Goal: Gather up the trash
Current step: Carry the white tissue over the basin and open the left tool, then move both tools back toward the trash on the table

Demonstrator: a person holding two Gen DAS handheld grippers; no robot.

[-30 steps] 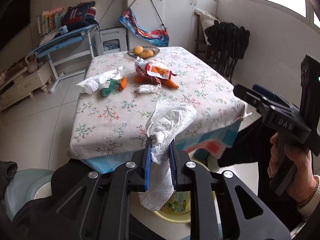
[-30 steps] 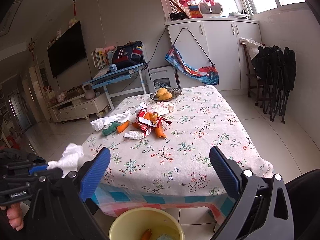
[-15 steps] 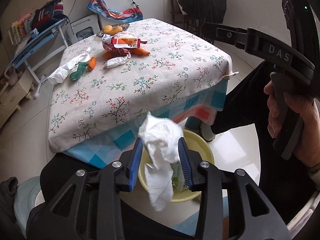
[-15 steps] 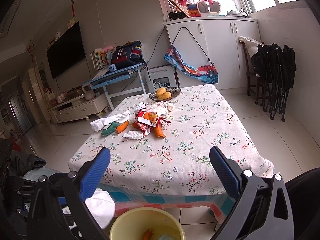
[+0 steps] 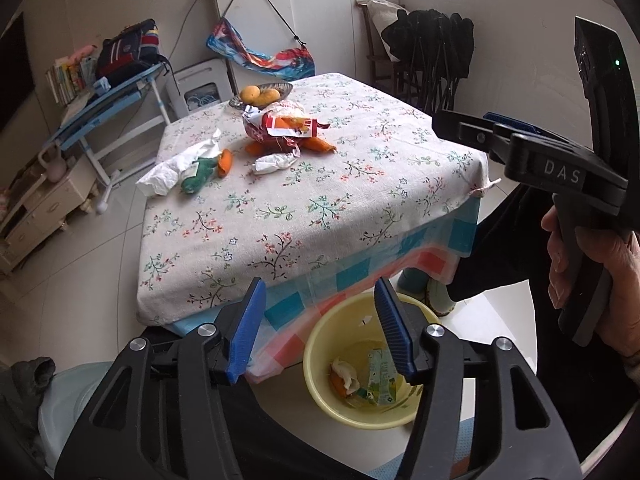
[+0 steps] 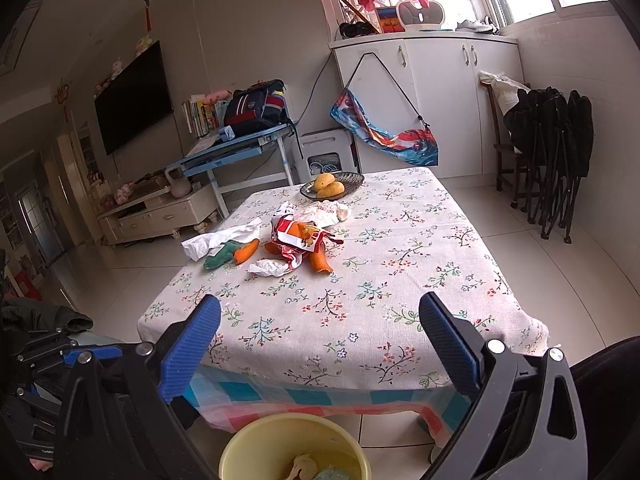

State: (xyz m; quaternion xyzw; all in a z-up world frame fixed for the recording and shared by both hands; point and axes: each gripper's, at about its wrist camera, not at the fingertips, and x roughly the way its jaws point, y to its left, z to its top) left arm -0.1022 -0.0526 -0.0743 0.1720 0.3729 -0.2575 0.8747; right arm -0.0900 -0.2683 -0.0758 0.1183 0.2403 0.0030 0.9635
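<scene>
A: Where's the left gripper (image 5: 318,326)?

B: Hovering above the yellow bucket (image 5: 320,344), pointing steeply down. Jaws just been opening, now about half apart, nothing between the blue pads.

A: And the white tissue?

B: Lying crumpled inside the bucket (image 5: 346,372), beside a green carton (image 5: 380,376) and something orange. Seen from the right wrist too, at the bucket's bottom (image 6: 302,466).

A: Right gripper (image 6: 320,344)?

B: Held over the table's near edge, just above the bucket (image 6: 256,436). Jaws spread wide, empty. Gripped by a hand (image 5: 588,276), to the right of the bucket in the left wrist view.

A: Anything else to collect?

B: Yes, all well beyond the bucket, on the floral tablecloth (image 6: 380,280). A red and white wrapper (image 6: 298,238) with orange pieces tucked under it, a small crumpled white scrap (image 6: 270,268) touching its near side, and to its left a long white tissue (image 6: 218,240) beside a green wrapper (image 6: 220,258) and an orange piece (image 6: 246,251). Farther back, a dish of yellow fruit (image 6: 330,188).
</scene>
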